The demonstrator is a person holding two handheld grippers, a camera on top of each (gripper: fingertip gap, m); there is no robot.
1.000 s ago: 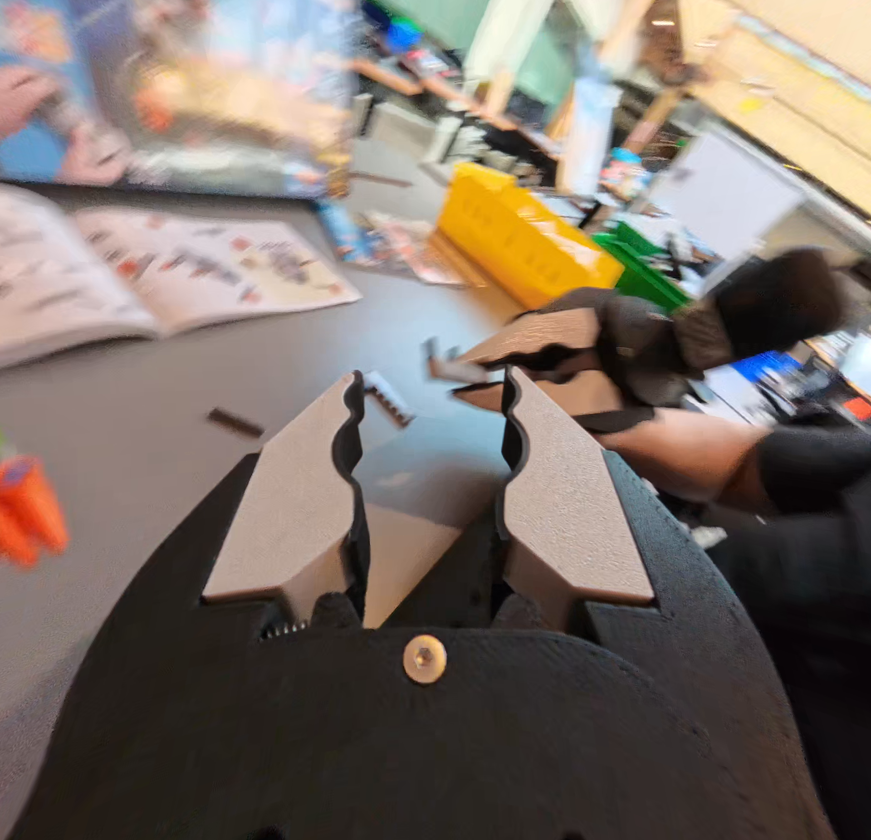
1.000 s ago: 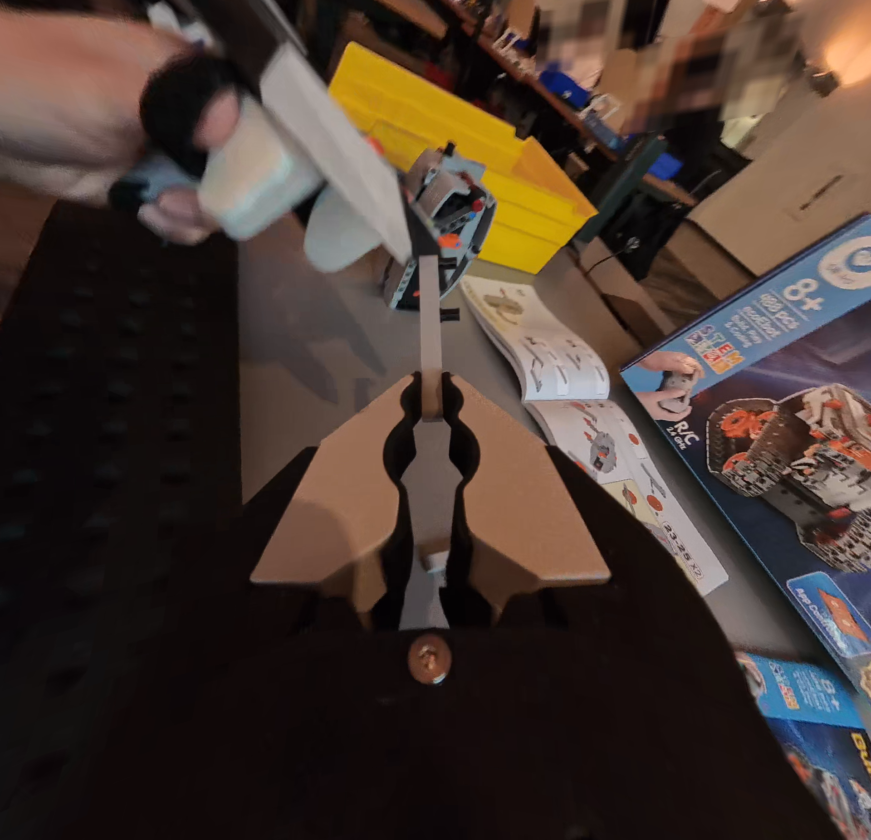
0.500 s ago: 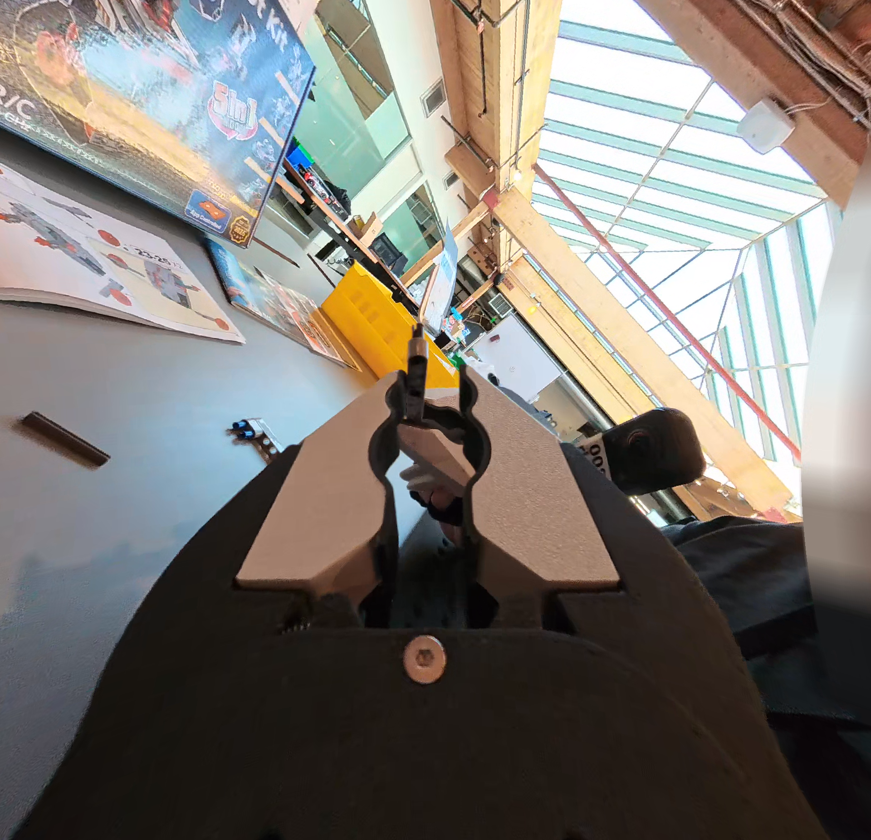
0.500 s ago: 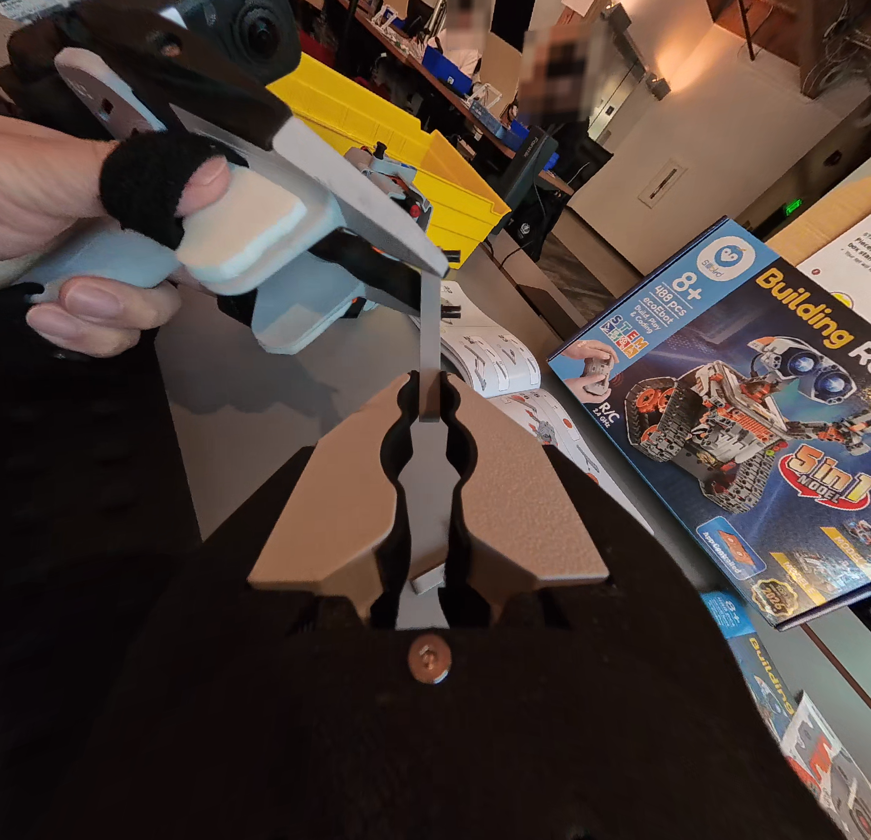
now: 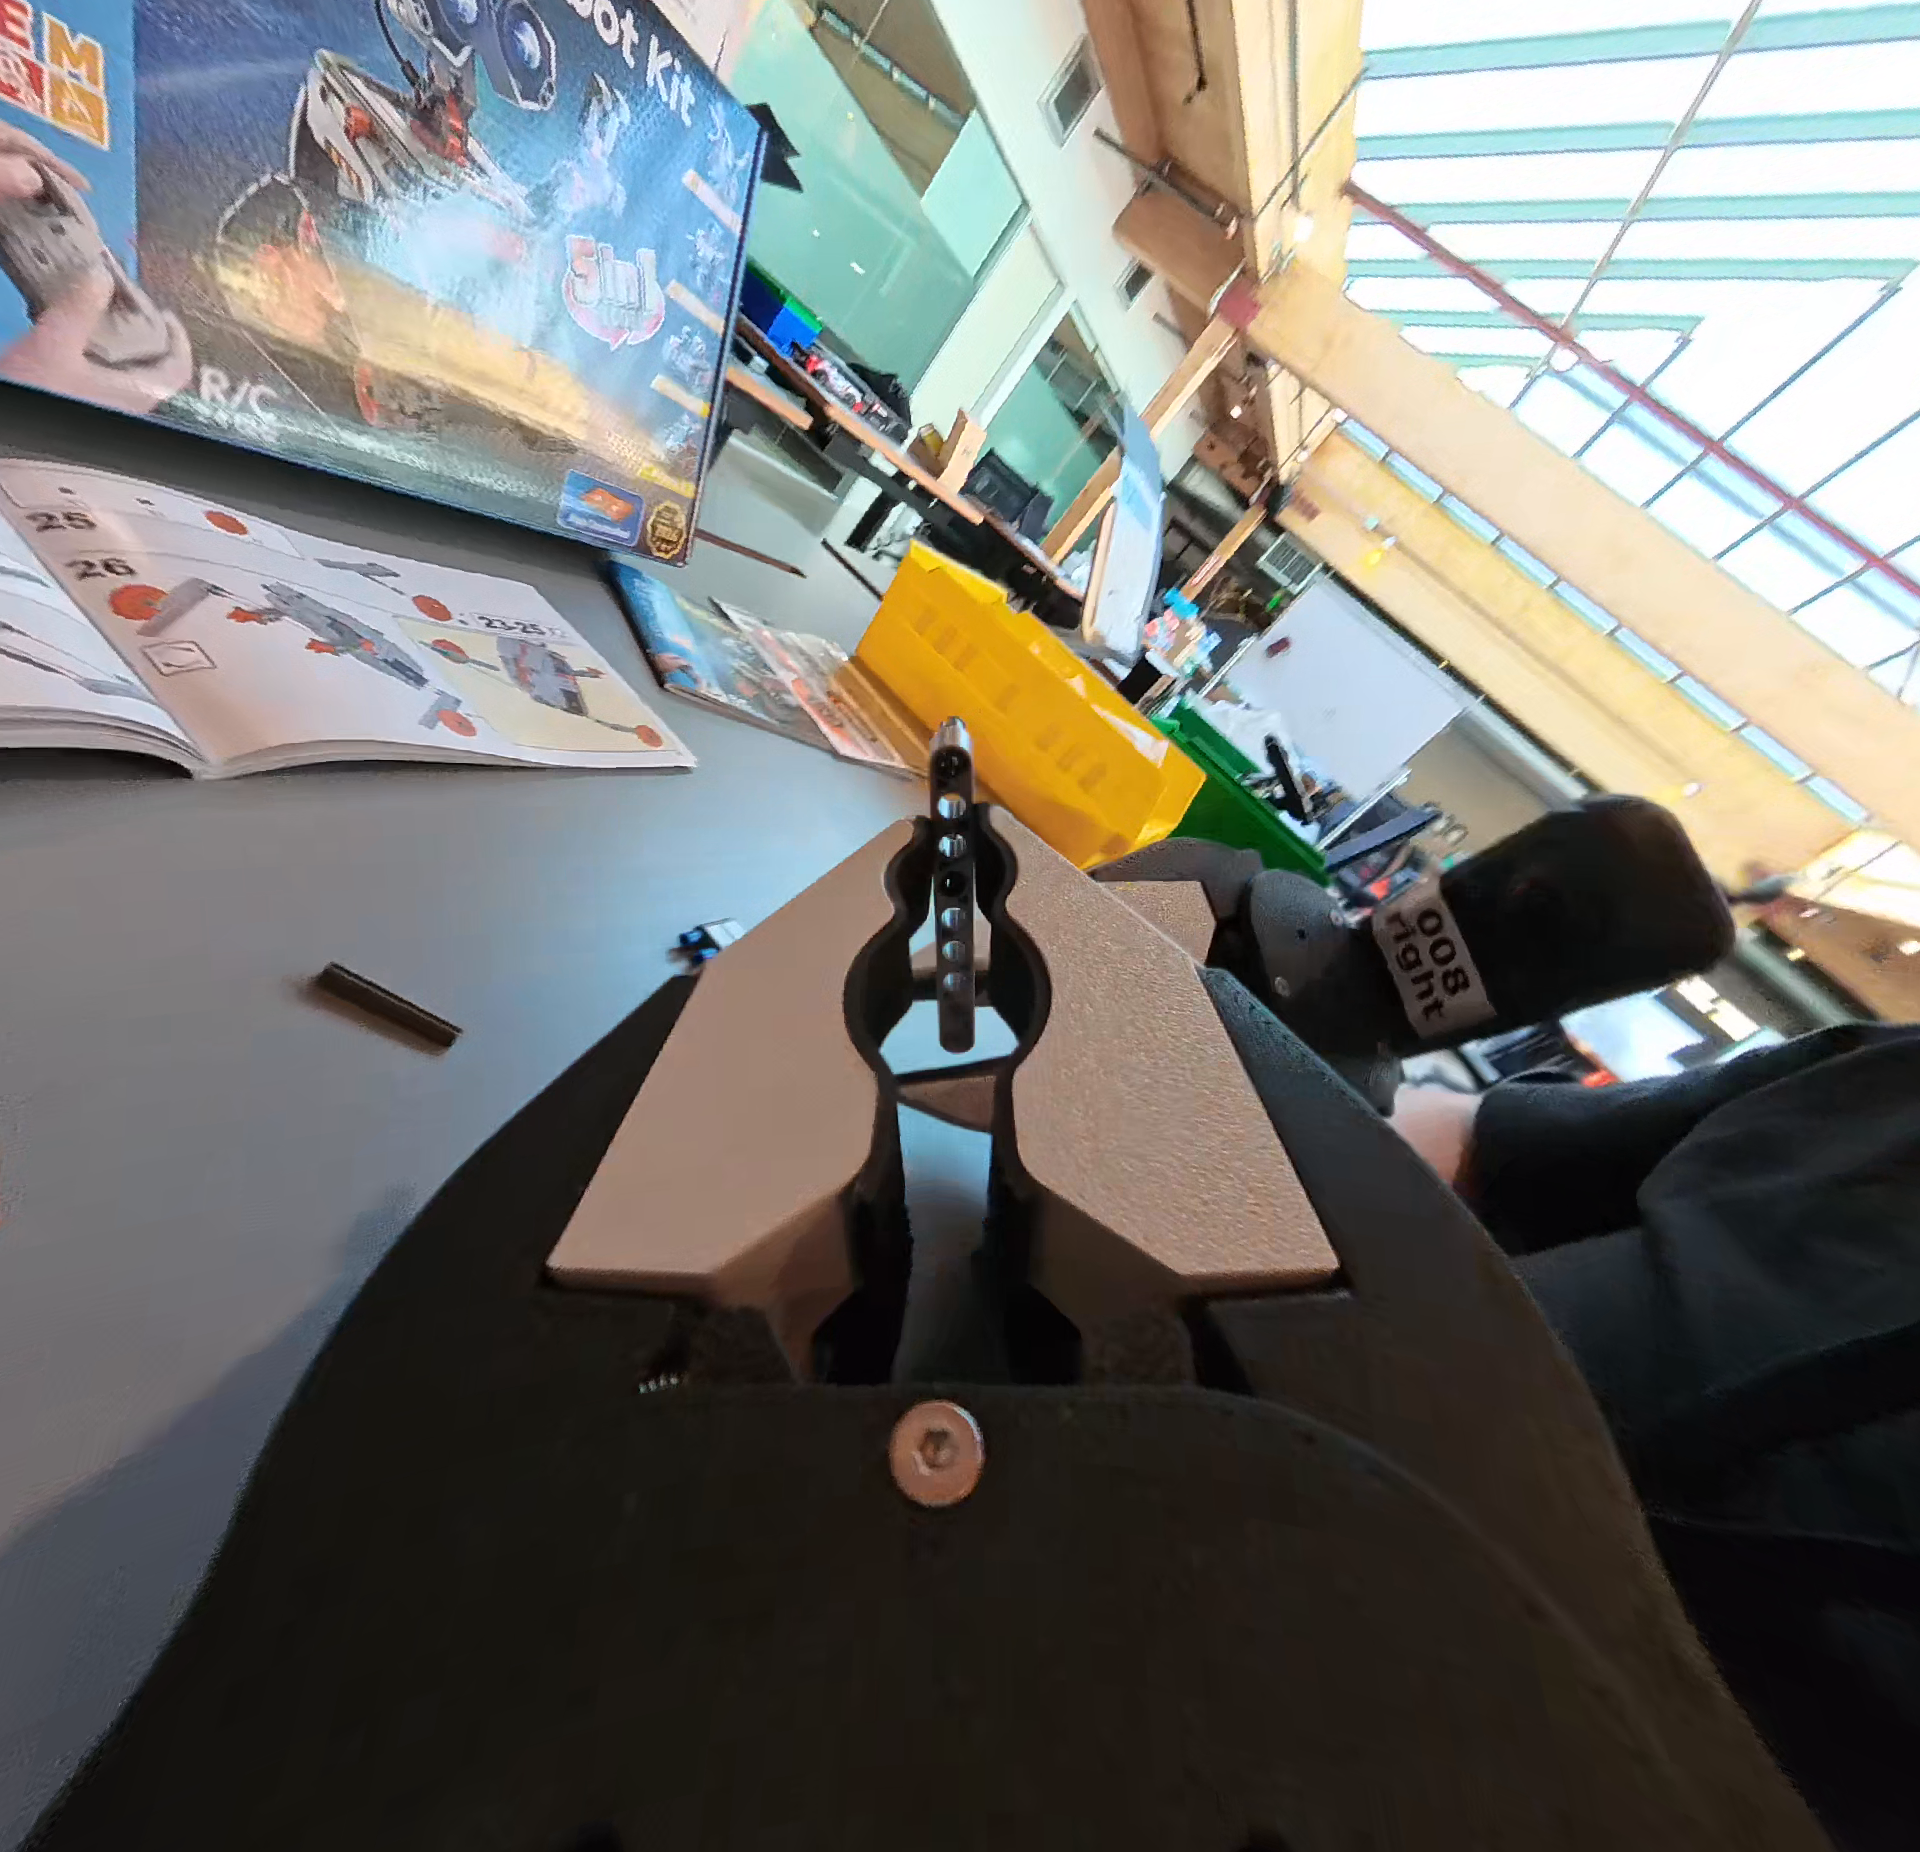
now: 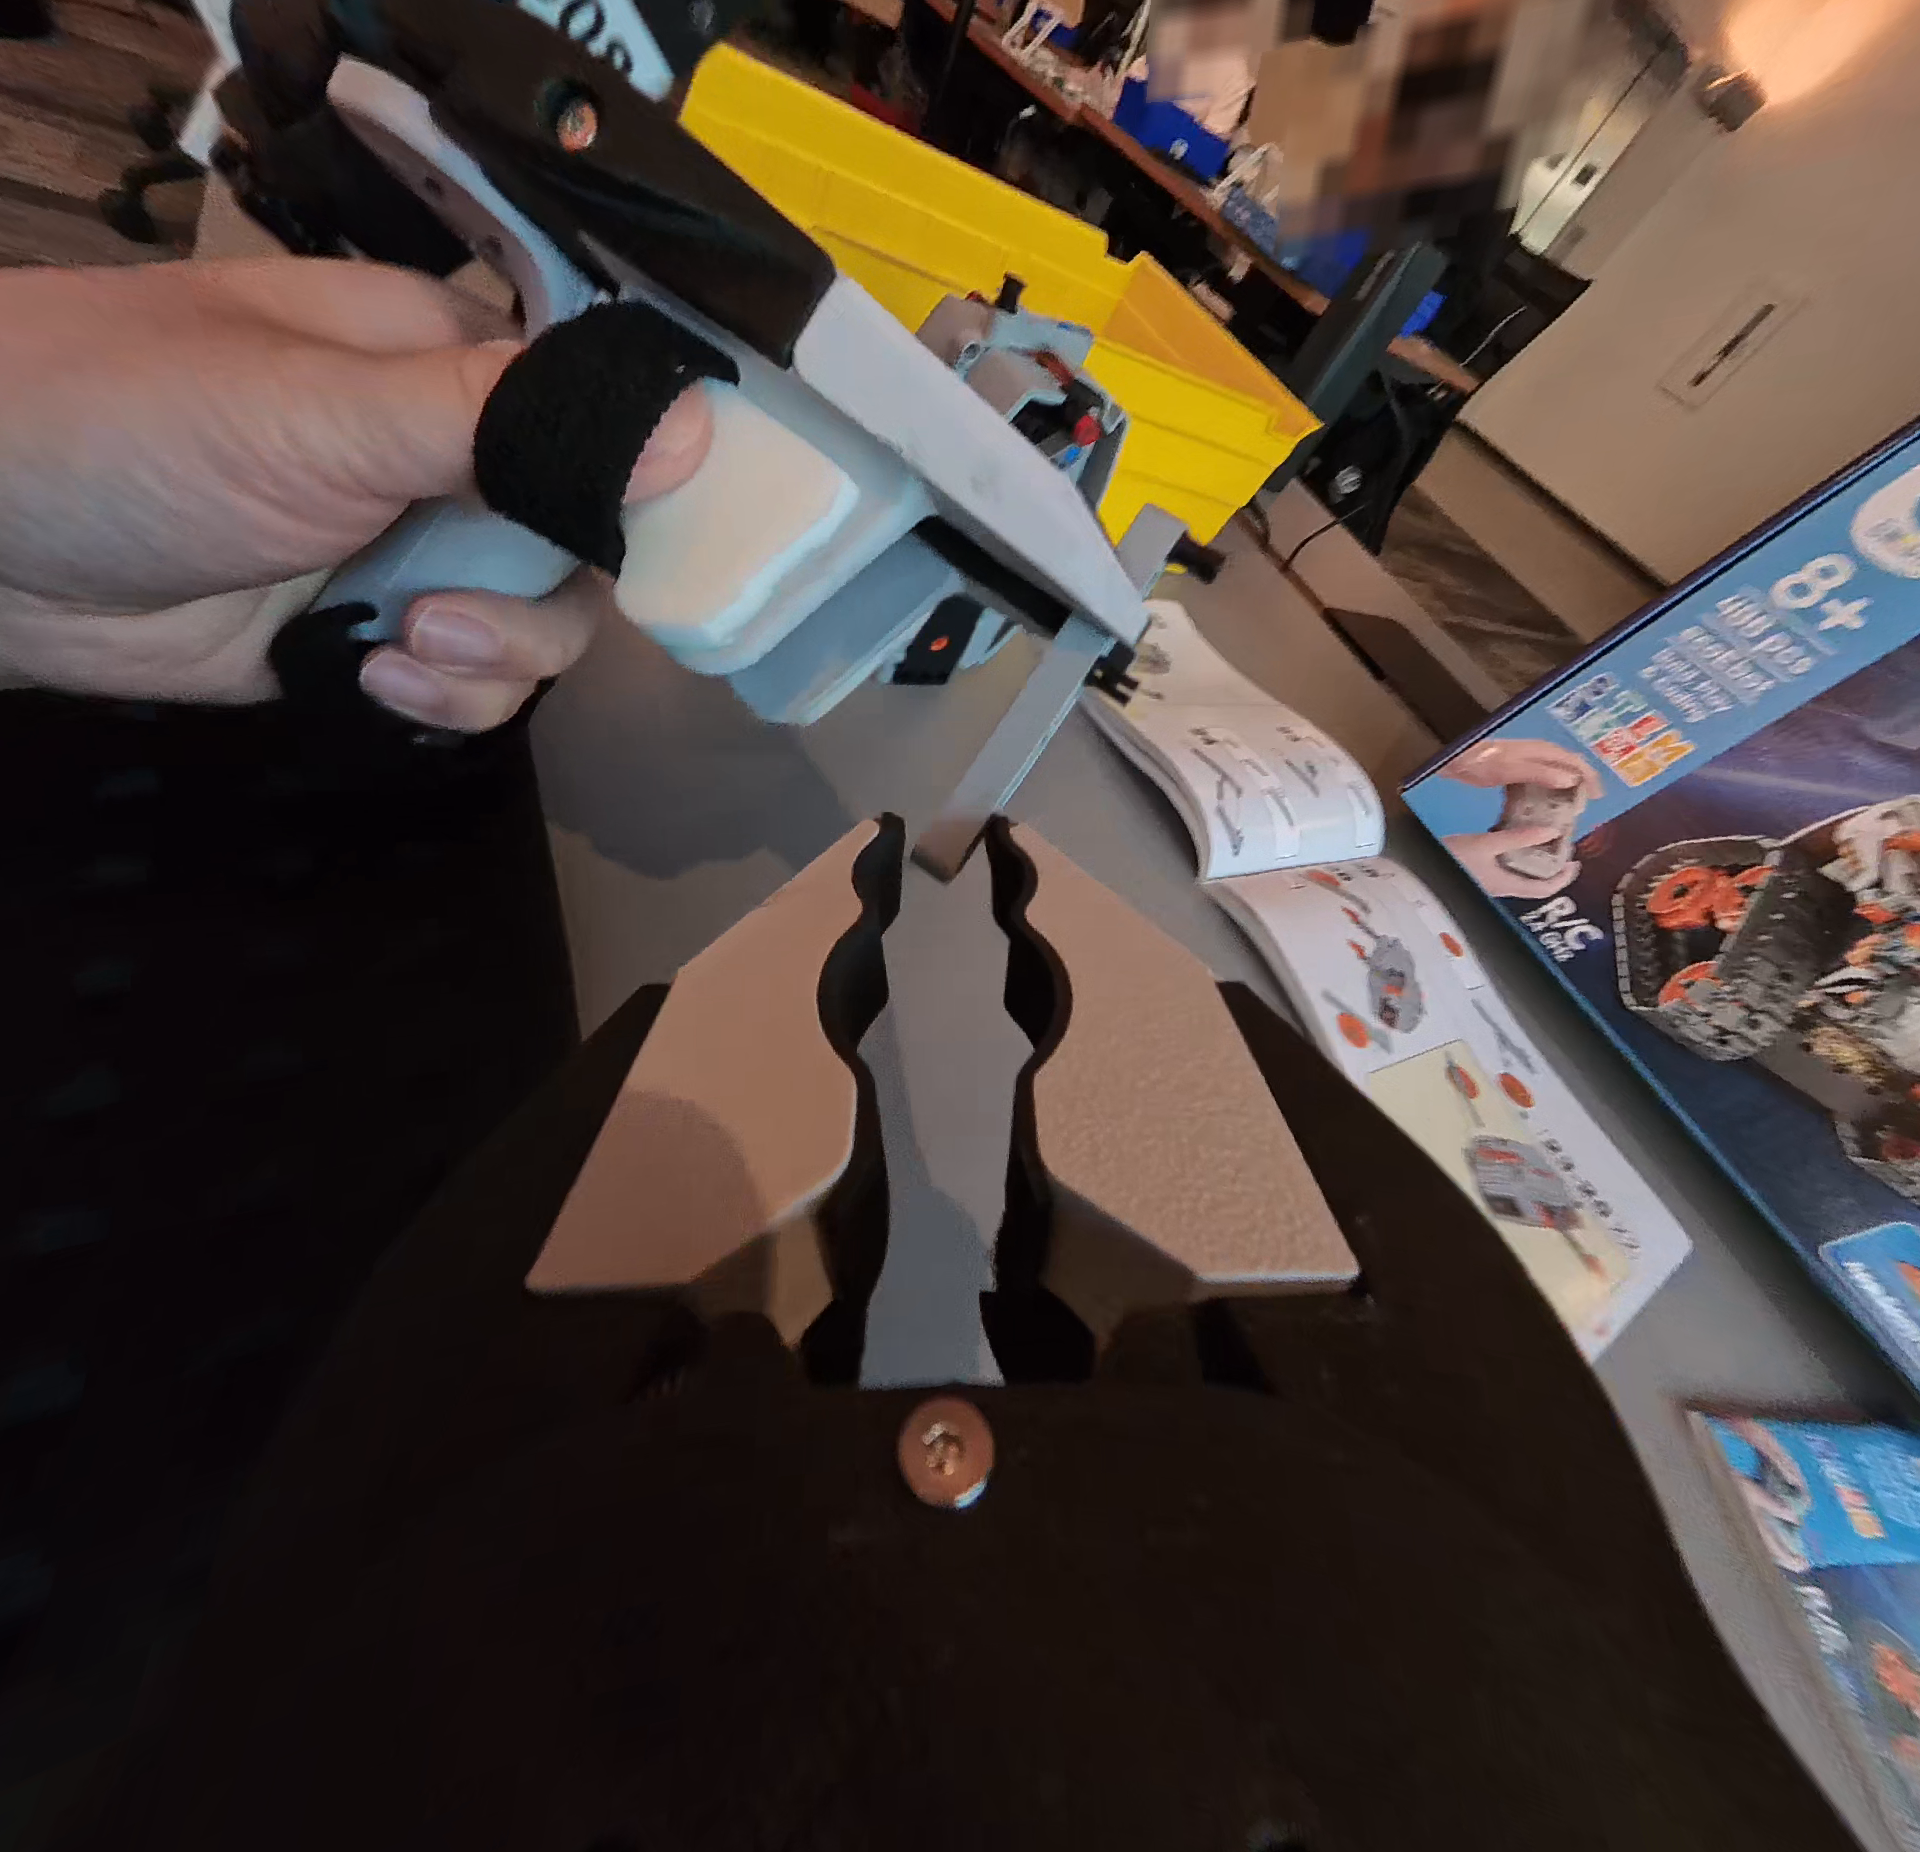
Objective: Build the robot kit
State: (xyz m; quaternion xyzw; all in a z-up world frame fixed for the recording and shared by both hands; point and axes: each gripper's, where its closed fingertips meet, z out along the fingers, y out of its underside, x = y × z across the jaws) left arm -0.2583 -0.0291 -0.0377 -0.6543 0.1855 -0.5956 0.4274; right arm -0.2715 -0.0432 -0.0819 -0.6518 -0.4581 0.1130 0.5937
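Note:
My left gripper [image 5: 951, 846] is shut on a thin grey beam with holes [image 5: 954, 929], which stands up between its fingertips. In the right wrist view, a hand holds the left gripper [image 6: 1107, 633] above and left, clamped on the upper end of the same beam [image 6: 1023, 742]. The beam slants down to my right gripper [image 6: 940, 831]. Its jaws stand slightly apart around the beam's lower end, with a small gap on each side. A partly built grey model [image 6: 1029, 368] shows behind the left gripper. The right gripper's body [image 5: 1455, 950] sits just behind my left fingers.
A grey table [image 5: 416, 1179] carries an open instruction booklet [image 5: 312, 649], an upright blue kit box [image 5: 416, 223], a yellow bin [image 5: 1018, 722], a short black axle [image 5: 384, 1007] and a small piece with blue pins [image 5: 707, 938]. The booklet [image 6: 1455, 1023] and box [image 6: 1714, 867] lie right of my right gripper. Left tips to right tips: about 5 cm. From either gripper's tips it is about 15 cm to the partly built grey model [image 6: 1029, 368].
The left gripper was open, then shut on the beam's upper end. The right gripper, shut on the beam before, has opened, and the beam now tilts in the left gripper's hold.

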